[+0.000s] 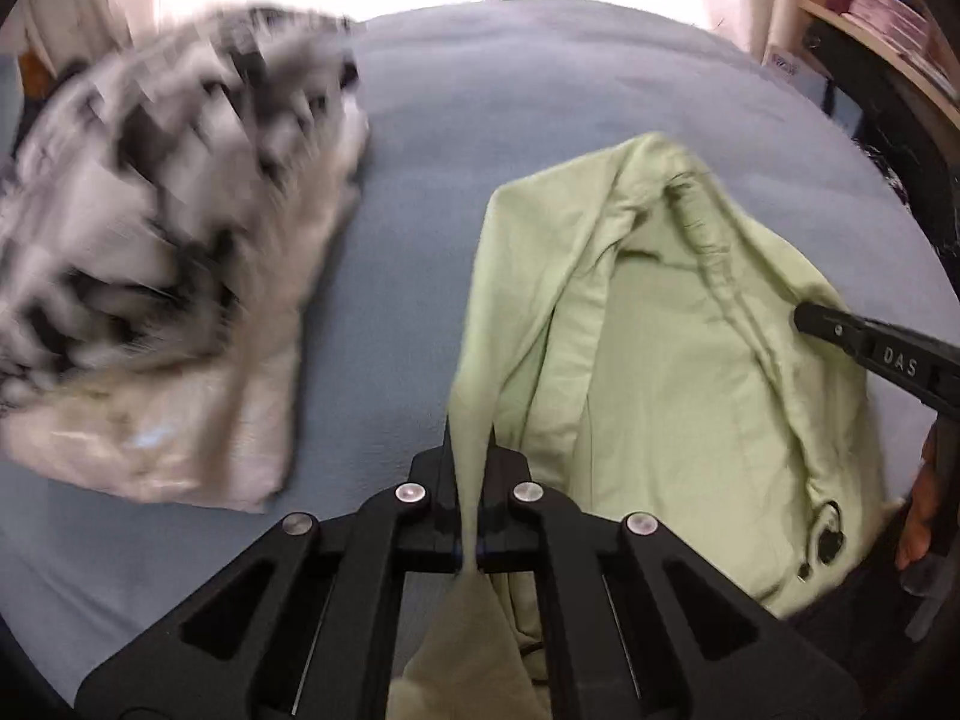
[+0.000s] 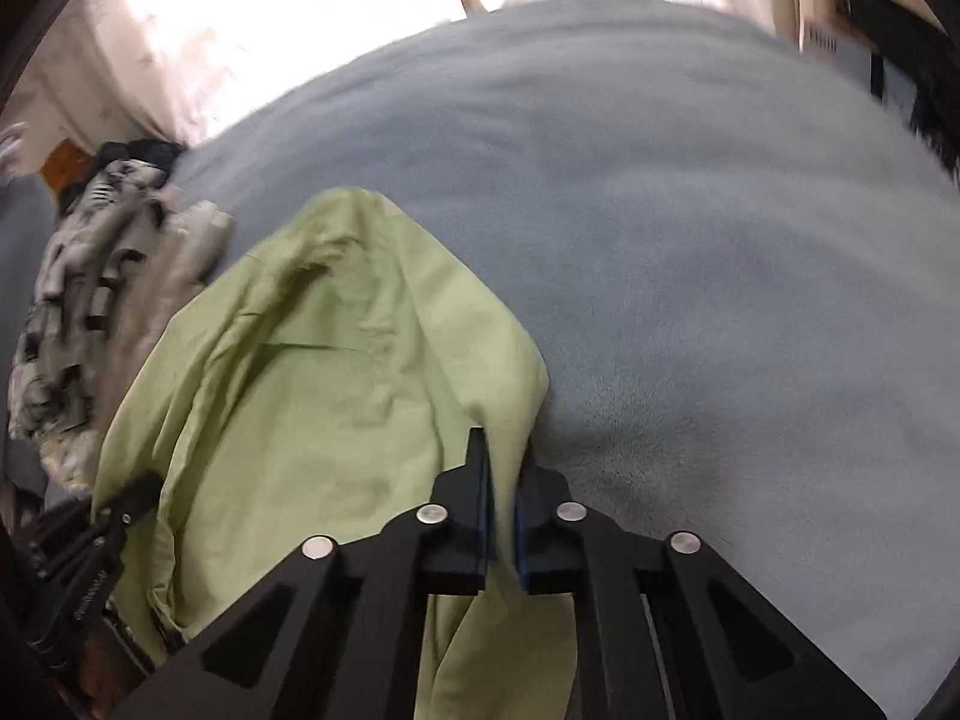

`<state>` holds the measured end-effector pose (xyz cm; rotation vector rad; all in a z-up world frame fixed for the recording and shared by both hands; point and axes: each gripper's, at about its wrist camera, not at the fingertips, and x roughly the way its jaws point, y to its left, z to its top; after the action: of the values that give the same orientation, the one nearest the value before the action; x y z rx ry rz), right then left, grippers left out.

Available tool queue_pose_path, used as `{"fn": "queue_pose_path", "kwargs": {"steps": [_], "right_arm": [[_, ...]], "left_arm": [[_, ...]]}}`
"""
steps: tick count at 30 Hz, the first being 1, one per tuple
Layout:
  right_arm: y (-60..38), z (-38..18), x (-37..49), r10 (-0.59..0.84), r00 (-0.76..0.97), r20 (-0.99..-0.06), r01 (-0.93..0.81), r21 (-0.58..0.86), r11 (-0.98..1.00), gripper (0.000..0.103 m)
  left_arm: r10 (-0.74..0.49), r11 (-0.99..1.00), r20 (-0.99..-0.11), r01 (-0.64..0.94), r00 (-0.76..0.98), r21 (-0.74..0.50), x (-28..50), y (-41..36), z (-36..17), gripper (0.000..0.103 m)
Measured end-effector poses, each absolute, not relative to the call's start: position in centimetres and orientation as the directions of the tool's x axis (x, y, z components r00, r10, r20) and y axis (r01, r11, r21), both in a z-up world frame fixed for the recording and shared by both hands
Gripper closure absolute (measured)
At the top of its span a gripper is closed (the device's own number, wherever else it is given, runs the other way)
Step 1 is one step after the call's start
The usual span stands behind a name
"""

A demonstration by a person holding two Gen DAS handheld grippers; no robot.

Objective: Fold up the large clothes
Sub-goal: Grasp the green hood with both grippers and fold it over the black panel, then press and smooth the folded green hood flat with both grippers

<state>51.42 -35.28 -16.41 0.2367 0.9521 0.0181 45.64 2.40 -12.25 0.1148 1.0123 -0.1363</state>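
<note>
While clamped, garment point(image 1: 672, 348) beside patterned clothes point(image 1: 150, 228).

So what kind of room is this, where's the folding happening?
Probably a bedroom: the light green garment lies on a wide blue-grey blanket like a made bed, pale curtains hang behind it, and a shelf of books stands at the side.

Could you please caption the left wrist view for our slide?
Left gripper pinching a light green garment on a blue blanket, patterned clothes beside.
</note>
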Motion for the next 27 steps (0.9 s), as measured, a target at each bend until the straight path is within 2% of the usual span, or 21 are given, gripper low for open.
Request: {"fn": "queue_pose_path", "kwargs": {"steps": [5,8,9,12,13,14,17,19,24,27], "right_arm": [[-36.0,-10.1,42.9,0.202,0.758,-0.621,-0.028,0.279,0.96,0.099],[-36.8,-8.6,36.9,0.284,0.776,-0.563,-0.104,0.331,0.938,0.098],[-37.1,-8.6,34.8,0.312,0.766,-0.562,-0.121,0.351,0.929,0.097],[-38.2,-10.3,29.3,0.358,0.71,-0.606,-0.111,0.405,0.907,0.072],[-38.5,-11.5,26.9,0.343,0.691,-0.637,-0.085,0.399,0.913,0.061],[-38.7,-12.2,25.8,0.331,0.683,-0.651,-0.075,0.389,0.918,0.057],[-38.4,-16.0,21.5,0.293,0.595,-0.749,-0.041,0.335,0.941,0.057],[-38.3,-17.9,19.2,0.284,0.56,-0.778,-0.021,0.33,0.944,0.057],[-36.9,-19.5,13.4,0.325,0.563,-0.76,-0.035,0.371,0.928,0.057],[-35.8,-19.1,10.3,0.36,0.569,-0.739,-0.058,0.401,0.914,0.056]], "left_arm": [[-0.127,0.979,-0.773,0.205,0.621,0.003,39.3,5.1,-6.0,0.103],[-0.171,0.975,-0.754,0.219,0.635,-0.036,34.4,7.4,-4.3,0.103],[-0.182,0.975,-0.755,0.218,0.63,-0.052,32.8,8.0,-4.2,0.103],[-0.203,0.973,-0.784,0.209,0.587,-0.096,28.2,9.8,-5.4,0.103],[-0.209,0.973,-0.8,0.205,0.563,-0.11,26.3,10.8,-6.1,0.103],[-0.206,0.974,-0.81,0.196,0.549,-0.114,24.8,11.8,-6.7,0.103],[-0.191,0.98,-0.848,0.144,0.494,-0.137,21.1,13.3,-9.7,0.103],[-0.199,0.98,-0.867,0.098,0.457,-0.174,18.7,14.2,-11.3,0.103],[-0.243,0.966,-0.871,0.028,0.428,-0.256,13.4,15.4,-13.0,0.103],[-0.321,0.938,-0.845,0.023,0.428,-0.345,11.6,15.3,-13.0,0.103]]}}
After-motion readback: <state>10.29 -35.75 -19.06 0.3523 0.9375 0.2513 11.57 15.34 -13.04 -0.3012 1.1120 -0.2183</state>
